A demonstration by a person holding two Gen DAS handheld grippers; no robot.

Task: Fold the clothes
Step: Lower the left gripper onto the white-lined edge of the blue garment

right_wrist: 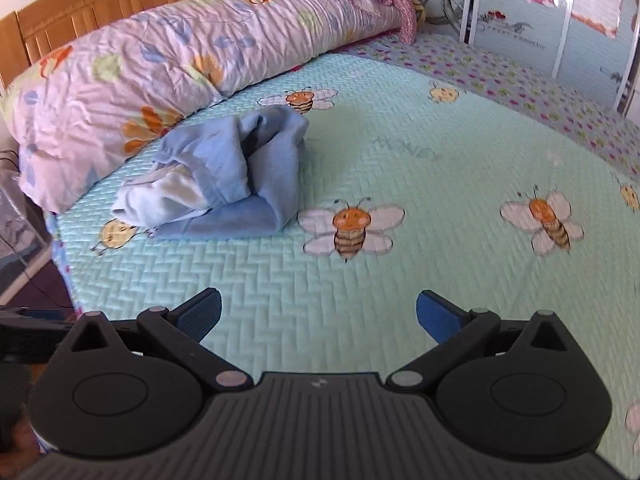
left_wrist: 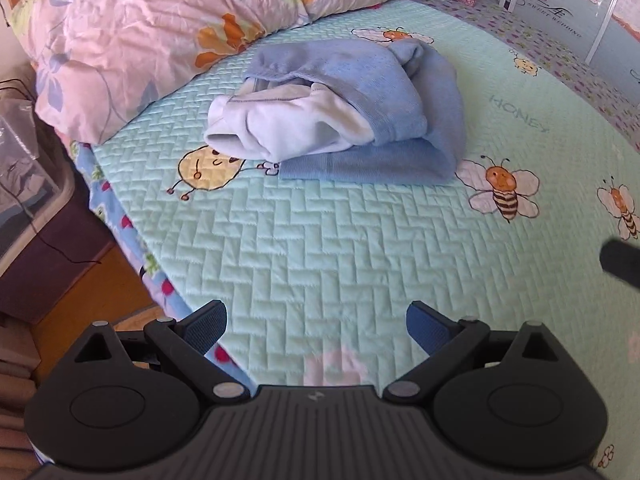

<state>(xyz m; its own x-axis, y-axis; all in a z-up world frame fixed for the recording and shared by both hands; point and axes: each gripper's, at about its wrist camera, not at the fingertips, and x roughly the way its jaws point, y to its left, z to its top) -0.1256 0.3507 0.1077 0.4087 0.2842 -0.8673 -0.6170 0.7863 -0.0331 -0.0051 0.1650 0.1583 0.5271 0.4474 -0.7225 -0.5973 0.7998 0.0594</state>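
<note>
A light blue garment (left_wrist: 352, 120) with a white fleecy lining lies bundled in a rough fold on the mint quilted bedspread (left_wrist: 320, 248). It also shows in the right wrist view (right_wrist: 236, 176), at the left of the bedspread (right_wrist: 440, 184). My left gripper (left_wrist: 316, 324) is open and empty, held well short of the garment over bare quilt. My right gripper (right_wrist: 318, 312) is open and empty too, back from the garment and to its right. A dark part of the right gripper (left_wrist: 622, 262) shows at the right edge of the left wrist view.
A floral duvet roll (left_wrist: 152, 28) lies along the head of the bed behind the garment, also in the right wrist view (right_wrist: 168, 68). The bed's left edge (left_wrist: 132, 248) drops to a wooden floor with a plastic box (left_wrist: 28, 184). Wardrobe doors (right_wrist: 560, 12) stand at the far right.
</note>
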